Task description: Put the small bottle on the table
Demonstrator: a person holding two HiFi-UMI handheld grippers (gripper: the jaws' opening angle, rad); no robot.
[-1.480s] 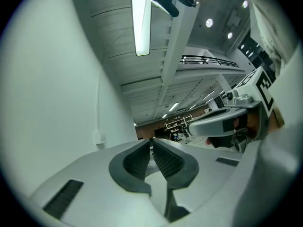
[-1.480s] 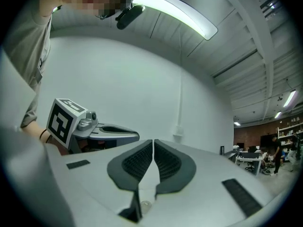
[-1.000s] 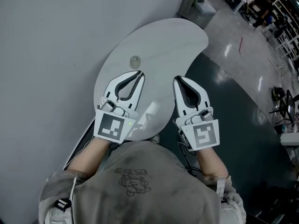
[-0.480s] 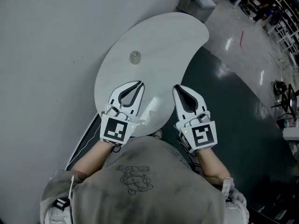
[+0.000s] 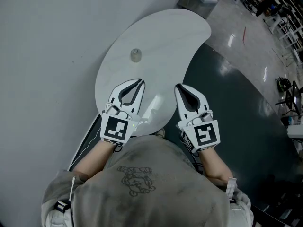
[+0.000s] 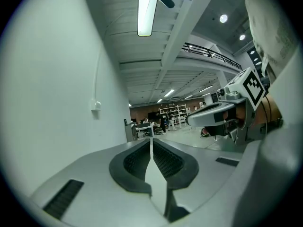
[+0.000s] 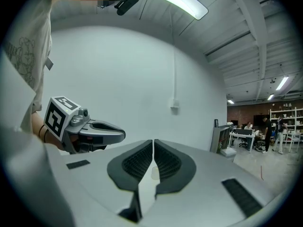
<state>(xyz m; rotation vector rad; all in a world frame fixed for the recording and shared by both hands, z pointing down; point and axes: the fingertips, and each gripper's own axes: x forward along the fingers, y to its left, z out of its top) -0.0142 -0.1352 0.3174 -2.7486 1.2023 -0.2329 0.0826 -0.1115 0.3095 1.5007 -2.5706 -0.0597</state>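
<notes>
The small clear bottle stands upright on the white rounded table, towards the wall side. Both grippers hover over the table's near edge, well short of the bottle. My left gripper is shut and holds nothing; its own view shows its jaws meeting, with no bottle in sight. Beside it my right gripper is also shut and empty. In the right gripper view a sliver of the bottle shows through the slit below the jaw tips, with the left gripper off to the left.
A plain grey wall runs along the table's left side. Dark glossy floor lies to the right of the table. Desks, shelves and people are far off across the hall.
Both shut grippers have drawn back a little towards the person's body, away from the bottle. The bottle has stayed where it stood on the table.
</notes>
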